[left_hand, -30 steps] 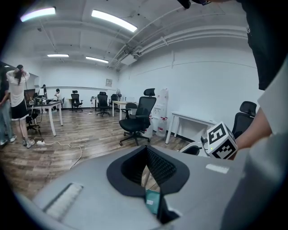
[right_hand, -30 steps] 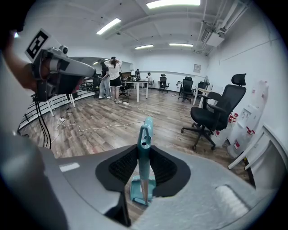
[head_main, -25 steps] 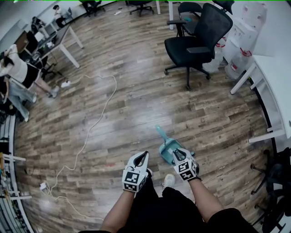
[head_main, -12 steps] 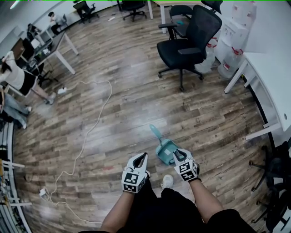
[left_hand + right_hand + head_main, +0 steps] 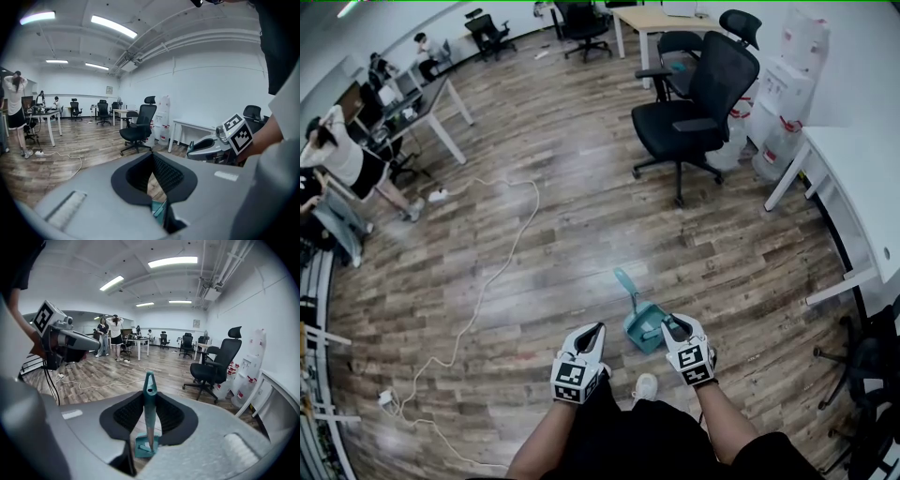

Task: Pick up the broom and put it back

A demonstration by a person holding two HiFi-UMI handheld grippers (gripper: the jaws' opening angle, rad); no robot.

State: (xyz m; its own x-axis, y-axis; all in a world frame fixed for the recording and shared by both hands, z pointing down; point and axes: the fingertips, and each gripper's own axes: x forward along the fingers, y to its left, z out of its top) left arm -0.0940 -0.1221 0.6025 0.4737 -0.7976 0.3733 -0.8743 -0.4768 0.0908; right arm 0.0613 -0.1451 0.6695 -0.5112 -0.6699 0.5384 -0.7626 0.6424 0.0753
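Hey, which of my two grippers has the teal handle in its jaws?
The right gripper: its jaws clamp the teal handle between them, while the left gripper has its jaws together on nothing.

We see a small teal broom [image 5: 630,292] [image 5: 150,408] with a flat handle ending in a hang hole and a wider head at the near end. It sits clamped between the jaws of our right gripper [image 5: 673,326], with the handle pointing forward, away from us.

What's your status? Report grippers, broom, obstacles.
Left gripper shut, empty. Right gripper shut on the teal broom's handle. Office chair and floor cable ahead, both apart from it.
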